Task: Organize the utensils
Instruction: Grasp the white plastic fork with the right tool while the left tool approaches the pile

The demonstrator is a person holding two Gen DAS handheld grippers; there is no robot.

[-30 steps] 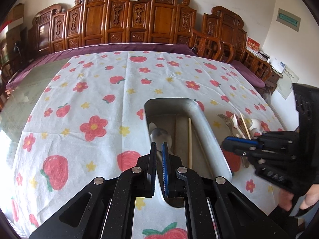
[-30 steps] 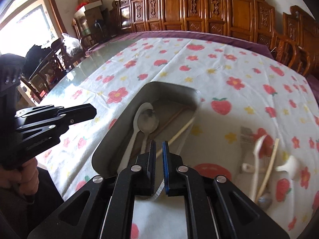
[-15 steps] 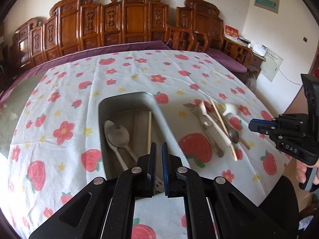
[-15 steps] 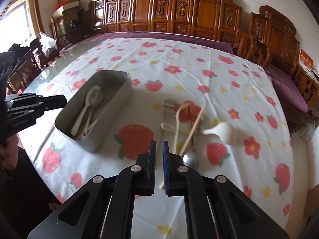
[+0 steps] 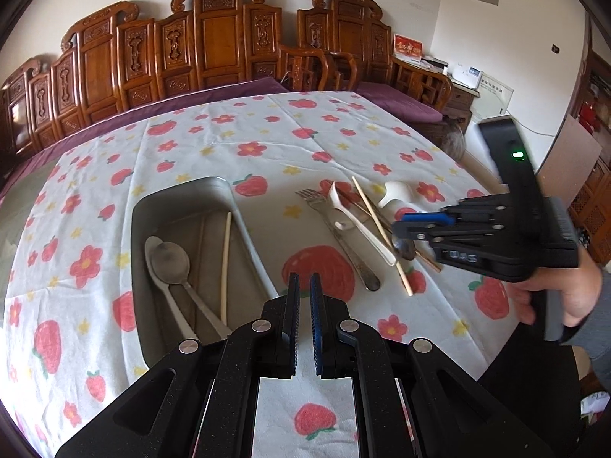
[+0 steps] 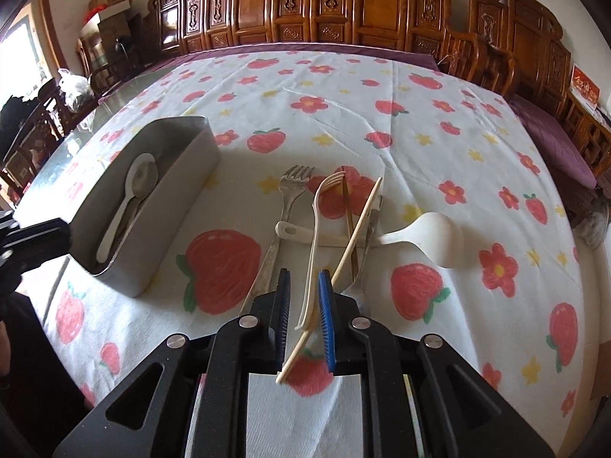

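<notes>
I read this as the start of the next pick: some utensils are already filed in the grey bin (image 6: 152,206), and the loose pile on the counter (image 6: 382,87) is what remains. In the bin I can see a white spoon (image 6: 130,206), a metal spoon (image 5: 170,261) and 1 chopstick (image 5: 226,263) lying lengthwise. The pile sits just right of the bin on the strawberry cloth: a metal fork (image 6: 284,210), a white plastic fork (image 6: 317,229), a pale chopstick (image 6: 357,236) crossing it, a white ladle (image 6: 431,238) lying across under them, and at least 1 more metal piece I cannot identify. My right tool (image 6: 303,297) hangs over the near ends of the plastic fork and the pale chopstick with its jaws opening; both handles show in the gap between the pads, but I see no pad pressing on either, so nothing is held. My left tool (image 5: 303,297) has its jaws together and empty, poised above the cloth beside the bin's near right wall. The next move, as I judge it, calls for lowering the right tool and settling on 1 handle only, since the 2 cross right there and could both be caught or scattered.
</notes>
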